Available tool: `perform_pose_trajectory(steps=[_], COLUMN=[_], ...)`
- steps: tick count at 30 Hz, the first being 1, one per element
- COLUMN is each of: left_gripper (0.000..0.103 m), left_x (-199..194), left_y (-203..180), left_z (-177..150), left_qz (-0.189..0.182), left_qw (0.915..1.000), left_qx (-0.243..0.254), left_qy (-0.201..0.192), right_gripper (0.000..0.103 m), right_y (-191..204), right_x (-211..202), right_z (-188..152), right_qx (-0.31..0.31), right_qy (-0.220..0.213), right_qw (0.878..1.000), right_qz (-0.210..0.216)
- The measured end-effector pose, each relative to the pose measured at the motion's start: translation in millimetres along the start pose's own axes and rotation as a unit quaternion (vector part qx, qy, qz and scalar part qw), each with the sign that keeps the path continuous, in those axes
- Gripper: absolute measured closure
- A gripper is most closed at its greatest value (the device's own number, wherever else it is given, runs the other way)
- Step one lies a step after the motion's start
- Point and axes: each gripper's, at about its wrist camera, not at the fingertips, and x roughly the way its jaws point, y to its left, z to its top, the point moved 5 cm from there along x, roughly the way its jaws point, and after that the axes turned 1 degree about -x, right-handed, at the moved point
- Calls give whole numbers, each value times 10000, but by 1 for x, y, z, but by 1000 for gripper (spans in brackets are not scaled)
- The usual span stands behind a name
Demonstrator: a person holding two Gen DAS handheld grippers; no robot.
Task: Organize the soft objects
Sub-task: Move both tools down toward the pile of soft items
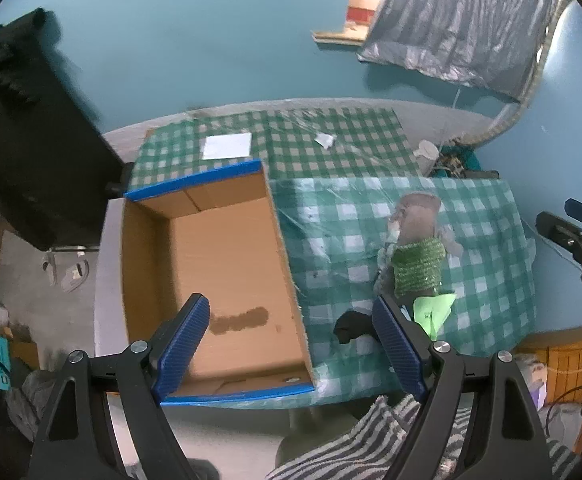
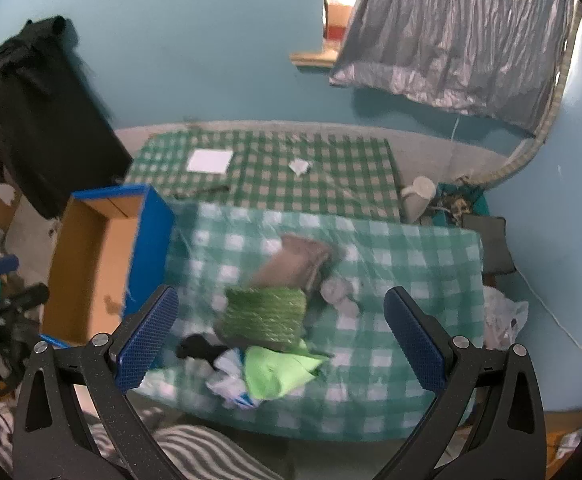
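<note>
Left wrist view: my left tongs hover over the empty cardboard box, spread wide, holding nothing. Their right finger hides part of the black cloth.

Right wrist view: my right tongs hang wide apart, empty, above the blurred plush toy and green cloth on the bench.

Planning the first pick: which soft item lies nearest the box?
The black cloth; it lies between the box and the green cloth, toy farther off.
</note>
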Motion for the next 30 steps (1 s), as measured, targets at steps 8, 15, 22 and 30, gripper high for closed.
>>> perform_pose_trajectory(steps=[8, 15, 22, 30], left_gripper=[18, 18, 18, 18], left_x=[32, 60, 91, 120], left_y=[-20, -44, -67, -85], left_z=[0, -4, -22, -47], left_qz=[-279, -378, -330, -331], left_qw=[9990, 9971, 9931, 9889], left_qx=[134, 432, 808, 1003], left_qy=[316, 505, 787, 1049], right_gripper=[1, 1, 1, 1], right_y=[-18, -15, -13, -11], right_x=[45, 87, 135, 173], right_z=[-33, -70, -104, -135], right_qx=[-30, -49, -203, -253], right_qy=[491, 1001, 1428, 1764], right_qw=[9988, 9943, 9886, 9829], right_qz=[63, 351, 429, 467])
